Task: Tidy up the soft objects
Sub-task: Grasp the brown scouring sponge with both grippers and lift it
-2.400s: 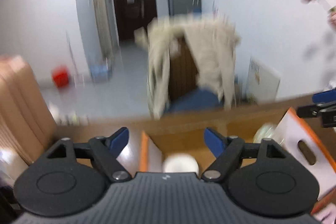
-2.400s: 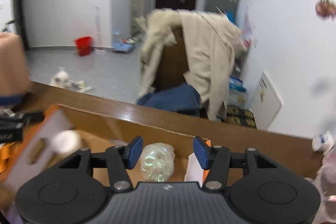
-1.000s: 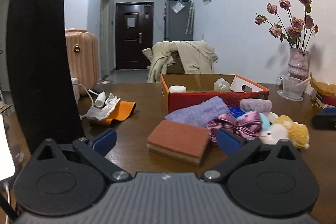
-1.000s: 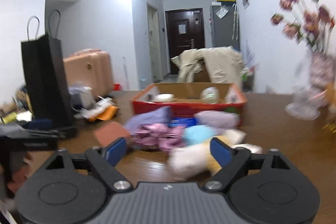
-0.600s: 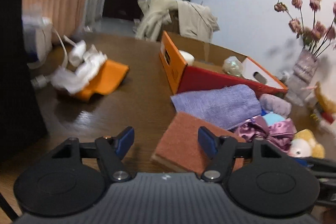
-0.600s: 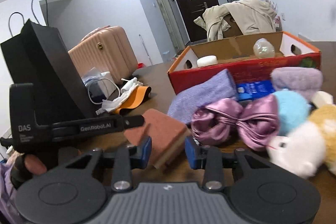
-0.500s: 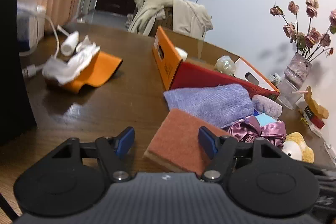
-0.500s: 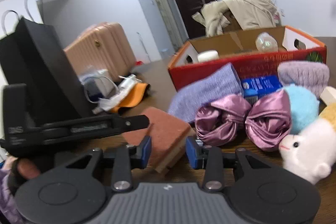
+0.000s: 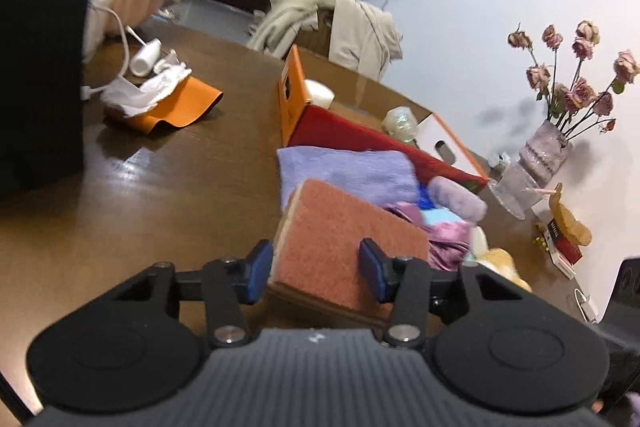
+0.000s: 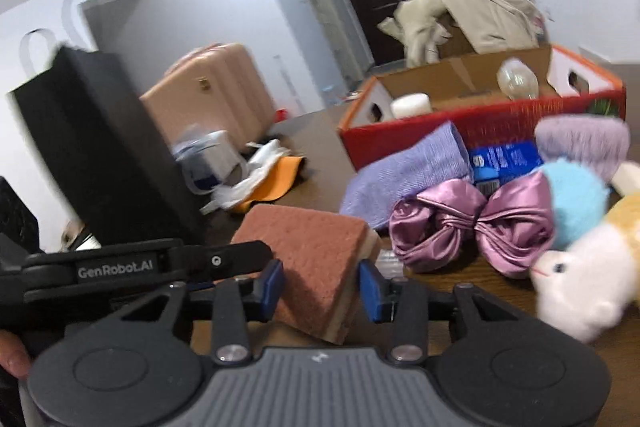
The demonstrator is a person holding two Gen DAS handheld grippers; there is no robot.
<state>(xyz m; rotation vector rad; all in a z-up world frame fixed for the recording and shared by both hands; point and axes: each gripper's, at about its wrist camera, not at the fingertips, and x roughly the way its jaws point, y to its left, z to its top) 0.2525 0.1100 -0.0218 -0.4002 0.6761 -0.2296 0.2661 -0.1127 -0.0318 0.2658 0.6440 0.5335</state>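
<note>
A brick-red sponge (image 9: 344, 247) with a tan underside lies on the brown table (image 9: 180, 195). My left gripper (image 9: 316, 269) is open with its blue pads astride the sponge's near edge. My right gripper (image 10: 320, 285) is open too, its pads on either side of the same sponge (image 10: 312, 251) from another corner. Behind lie a purple cloth (image 9: 344, 167), a pink satin bow (image 10: 472, 227), a blue pompom (image 10: 576, 199), a lilac fuzzy pad (image 10: 580, 139) and a white plush toy (image 10: 580, 287). An open red cardboard box (image 10: 480, 123) stands behind them.
A tall black paper bag (image 10: 96, 147) stands at the left. White cloth on an orange pouch (image 9: 168, 99) lies mid-left. A vase of dried roses (image 9: 556, 143) and a glass stand at the far right. The box holds a white jar (image 10: 412, 105) and a clear ball.
Both grippers have come down from over the box to the table and closed in on the sponge. Their jaws have narrowed, and now straddle it from two sides.
</note>
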